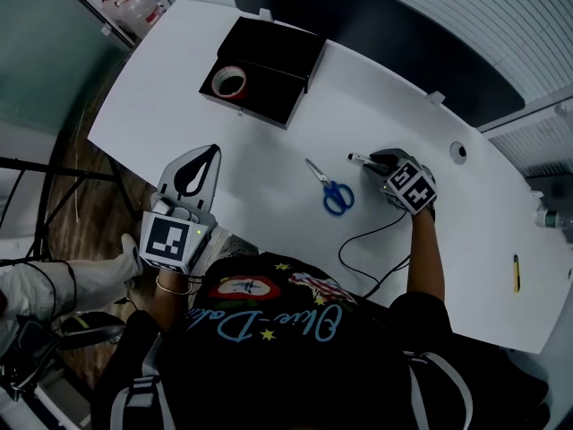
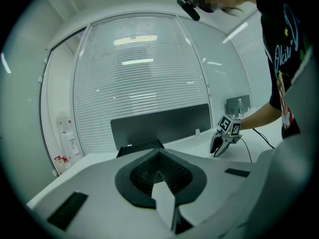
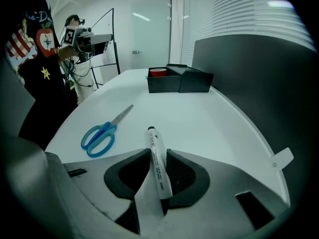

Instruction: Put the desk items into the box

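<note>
Pickup: right gripper (image 3: 158,156) clamps the marker (image 3: 154,142), left gripper (image 1: 208,153) pinched together on nothing; the next move should carry the marker into the box (image 1: 269,92).

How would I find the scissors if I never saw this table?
Look at the white table. Near its middle, beside the right gripper that holds a marker, lie the scissors. Nothing else on the table has blue loop handles.

White table (image 1: 269,150) w/ black box (image 1: 269,92), blue scissors (image 1: 329,186), cable (image 1: 369,232) & thin yellow item (image 1: 516,273).
</note>
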`<state>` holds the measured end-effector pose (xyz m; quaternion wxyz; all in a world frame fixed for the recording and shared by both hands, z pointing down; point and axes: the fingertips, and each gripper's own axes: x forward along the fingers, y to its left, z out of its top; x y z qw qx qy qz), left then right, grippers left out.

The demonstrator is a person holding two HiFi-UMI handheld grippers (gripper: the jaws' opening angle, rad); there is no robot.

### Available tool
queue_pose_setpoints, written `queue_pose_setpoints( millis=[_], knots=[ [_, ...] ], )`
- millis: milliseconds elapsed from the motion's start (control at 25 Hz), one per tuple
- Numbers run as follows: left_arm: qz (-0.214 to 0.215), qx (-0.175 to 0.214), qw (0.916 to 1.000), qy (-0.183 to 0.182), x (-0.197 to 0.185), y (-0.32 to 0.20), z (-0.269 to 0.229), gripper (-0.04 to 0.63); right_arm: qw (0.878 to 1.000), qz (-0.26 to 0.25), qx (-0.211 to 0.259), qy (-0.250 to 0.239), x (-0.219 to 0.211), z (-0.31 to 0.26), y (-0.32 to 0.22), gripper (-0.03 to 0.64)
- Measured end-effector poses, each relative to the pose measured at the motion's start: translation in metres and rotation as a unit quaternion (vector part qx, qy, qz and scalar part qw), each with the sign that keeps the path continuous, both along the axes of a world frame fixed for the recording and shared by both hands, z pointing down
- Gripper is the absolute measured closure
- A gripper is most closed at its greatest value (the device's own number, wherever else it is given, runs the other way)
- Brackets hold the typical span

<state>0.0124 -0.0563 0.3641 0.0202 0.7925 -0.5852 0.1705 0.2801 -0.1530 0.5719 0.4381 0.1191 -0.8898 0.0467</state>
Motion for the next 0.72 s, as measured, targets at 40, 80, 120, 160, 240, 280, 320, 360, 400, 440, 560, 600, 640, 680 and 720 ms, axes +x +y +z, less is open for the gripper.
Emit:
queue_pose_setpoints(
  millis=[40,80,120,160,240,280,320,360,400,440,560,600,640,680,720],
  knots=[
    [0.000,0.001,1.0000,0.001,0.000,0.000,0.000,0.600,1.000,0.000,0.001,0.000,0.000,0.001,-0.001,0.516],
    [-0.001,0.001,1.0000,0.002,0.000,0.000,0.000,0.600,1.000,0.000,0.001,0.000,0.000,0.001,-0.001,0.517],
    [-0.002,0.002,1.0000,0.004,0.000,0.000,0.001,0.600,1.000,0.002,0.000,-0.001,0.000,0.001,-0.001,0.518],
    [-0.003,0.005,1.0000,0.006,0.000,0.000,0.001,0.600,1.000,0.002,-0.004,0.000,-0.001,0.000,0.000,0.522],
    [-0.004,0.007,1.0000,0.005,-0.001,0.000,0.000,0.600,1.000,-0.003,-0.008,0.005,-0.002,-0.001,0.004,0.534],
    [-0.004,0.007,1.0000,0.004,-0.002,0.001,-0.001,0.600,1.000,-0.006,-0.006,0.008,-0.002,-0.001,0.005,0.543],
    [-0.004,0.007,1.0000,0.004,-0.002,0.001,-0.001,0.600,1.000,-0.006,-0.004,0.009,-0.001,0.000,0.004,0.545],
    [-0.004,0.006,1.0000,0.003,-0.002,0.002,-0.001,0.600,1.000,-0.004,-0.002,0.009,0.000,0.001,0.003,0.545],
    [-0.004,0.003,1.0000,0.003,-0.003,0.003,0.000,0.600,1.000,0.000,-0.002,0.009,0.000,0.002,0.002,0.545],
    [-0.004,0.001,1.0000,0.004,-0.002,0.004,0.000,0.600,1.000,0.004,-0.002,0.010,0.000,0.001,0.003,0.546],
    [-0.006,0.006,0.9999,0.007,-0.004,0.004,-0.001,0.600,1.000,0.006,0.004,0.014,-0.001,-0.001,0.004,0.546],
    [-0.006,0.009,0.9999,0.008,-0.004,0.004,-0.002,0.600,1.000,0.010,0.010,0.013,-0.001,-0.002,0.003,0.546],
    [-0.006,0.010,0.9999,0.008,-0.004,0.004,-0.002,0.600,1.000,0.017,0.015,0.008,-0.001,-0.005,0.000,0.546],
    [-0.005,0.009,0.9999,0.009,-0.004,0.004,-0.002,0.600,0.999,0.028,0.019,0.000,-0.001,-0.009,-0.002,0.546],
    [-0.005,0.008,0.9999,0.010,-0.004,0.005,-0.002,0.600,0.999,0.040,0.022,-0.010,-0.001,-0.013,-0.004,0.546]
  ],
)
